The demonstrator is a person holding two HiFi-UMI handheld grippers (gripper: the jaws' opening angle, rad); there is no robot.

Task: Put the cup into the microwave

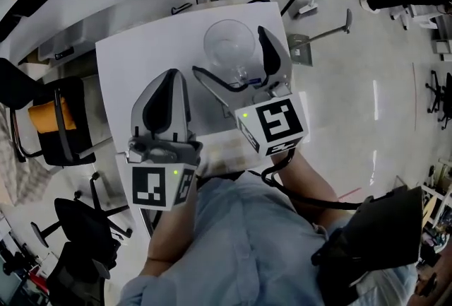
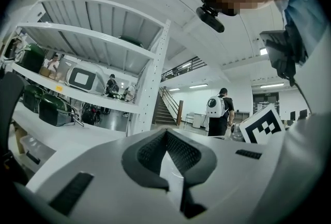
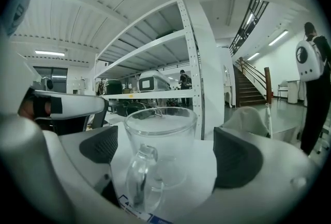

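Clear glass cup [image 1: 227, 43] with a side handle stands on the white table [image 1: 141, 57] between the right gripper's [image 3: 168, 151] wide-open jaws, untouched, the left gripper's [image 1: 169, 76] jaws closed empty; rigid, slick and breakable, it probably wants a firm squeeze across its wall.

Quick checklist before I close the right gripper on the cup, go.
1. The cup stands upright on the table: ok.
2. The cup sits between the right gripper's open jaws: ok.
3. Both pads are clear of the glass, with a gap on each side: ok.
4. The handle faces the gripper, away from either pad: ok.
5. The left gripper is shut, empty and apart from the cup: ok.
6. The microwave is open and within reach: cannot tell.
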